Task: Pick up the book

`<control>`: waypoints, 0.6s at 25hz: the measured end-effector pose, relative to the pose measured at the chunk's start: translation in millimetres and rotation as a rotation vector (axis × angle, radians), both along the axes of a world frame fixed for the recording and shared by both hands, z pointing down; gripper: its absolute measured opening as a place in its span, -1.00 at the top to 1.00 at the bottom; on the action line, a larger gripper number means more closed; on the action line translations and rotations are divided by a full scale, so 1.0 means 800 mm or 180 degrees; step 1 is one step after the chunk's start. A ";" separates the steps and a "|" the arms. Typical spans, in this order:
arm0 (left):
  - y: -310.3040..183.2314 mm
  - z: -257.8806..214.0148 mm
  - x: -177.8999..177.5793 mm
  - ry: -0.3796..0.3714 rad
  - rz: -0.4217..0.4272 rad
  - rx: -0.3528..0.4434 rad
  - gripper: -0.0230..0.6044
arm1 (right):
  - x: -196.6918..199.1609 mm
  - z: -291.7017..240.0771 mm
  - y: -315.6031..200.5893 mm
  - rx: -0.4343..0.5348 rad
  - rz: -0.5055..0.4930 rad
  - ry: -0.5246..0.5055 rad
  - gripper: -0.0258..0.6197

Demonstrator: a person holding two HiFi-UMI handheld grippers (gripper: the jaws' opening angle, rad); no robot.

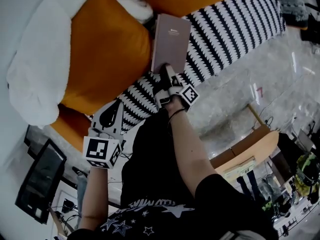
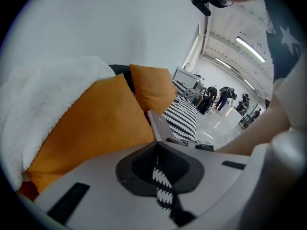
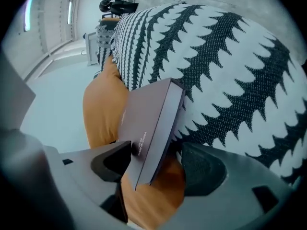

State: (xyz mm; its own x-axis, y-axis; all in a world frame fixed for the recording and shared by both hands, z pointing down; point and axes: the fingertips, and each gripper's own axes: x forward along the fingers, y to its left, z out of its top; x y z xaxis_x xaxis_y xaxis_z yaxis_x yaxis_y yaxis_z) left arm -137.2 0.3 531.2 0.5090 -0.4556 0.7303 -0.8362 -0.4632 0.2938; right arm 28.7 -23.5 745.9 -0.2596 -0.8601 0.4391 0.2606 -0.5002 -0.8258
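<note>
A thin mauve book (image 1: 170, 41) leans on the sofa between an orange cushion (image 1: 107, 49) and a black-and-white patterned cushion (image 1: 225, 29). My right gripper (image 1: 167, 71) is at the book's near lower edge. In the right gripper view the book (image 3: 148, 123) stands edge-on between the jaws of that gripper (image 3: 153, 164); one pad lies against the cover, while a gap separates the other from the book, so the gripper is open. My left gripper (image 1: 114, 106) hovers lower left over the patterned cushion's end, its fingers together with nothing held. In the left gripper view the book (image 2: 160, 126) lies ahead.
A white fleece blanket (image 1: 35, 69) covers the sofa's left side. A second orange cushion (image 2: 151, 87) stands behind the book. A dark monitor (image 1: 40, 181) sits at lower left, a wooden piece (image 1: 250, 151) and clutter at lower right on the pale floor (image 1: 280, 74).
</note>
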 end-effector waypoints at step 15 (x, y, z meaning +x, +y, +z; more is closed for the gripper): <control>-0.004 0.020 0.025 0.0061 0.0069 -0.0051 0.90 | 0.041 0.004 -0.032 0.0404 0.0459 -0.0018 0.16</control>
